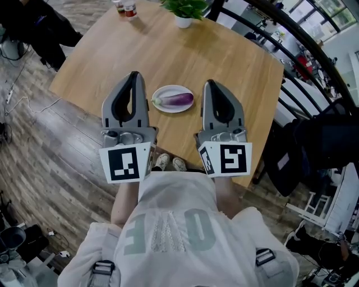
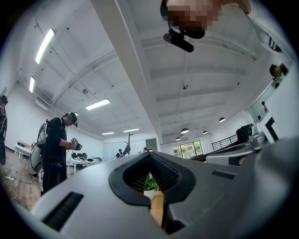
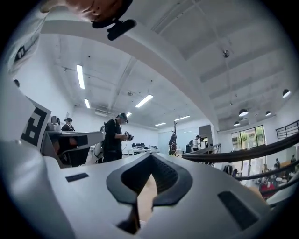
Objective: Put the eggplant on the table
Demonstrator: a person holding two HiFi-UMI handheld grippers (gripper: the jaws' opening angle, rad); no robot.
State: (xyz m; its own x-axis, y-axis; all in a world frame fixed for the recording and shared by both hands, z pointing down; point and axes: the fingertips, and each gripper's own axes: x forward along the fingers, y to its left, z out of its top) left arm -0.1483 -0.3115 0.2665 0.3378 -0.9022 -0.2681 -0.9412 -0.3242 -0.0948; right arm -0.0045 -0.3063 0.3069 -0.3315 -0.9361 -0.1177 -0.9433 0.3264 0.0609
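A purple eggplant (image 1: 178,100) lies on a small white plate (image 1: 166,91) near the front of the wooden table (image 1: 224,61). My two grippers are held side by side above the table's near edge, one at each side of the plate, both pointing roughly level. The left gripper (image 1: 134,75) is shut and holds nothing; its tips meet in the left gripper view (image 2: 149,155). The right gripper (image 1: 210,83) is likewise shut with nothing in it (image 3: 151,156). Neither touches the eggplant or the plate.
A potted plant (image 1: 183,11) and two small bottles (image 1: 124,8) stand at the table's far edge. A dark railing (image 1: 291,33) curves past on the right, with a dark garment over a chair (image 1: 314,146). A person (image 2: 56,149) stands across the room.
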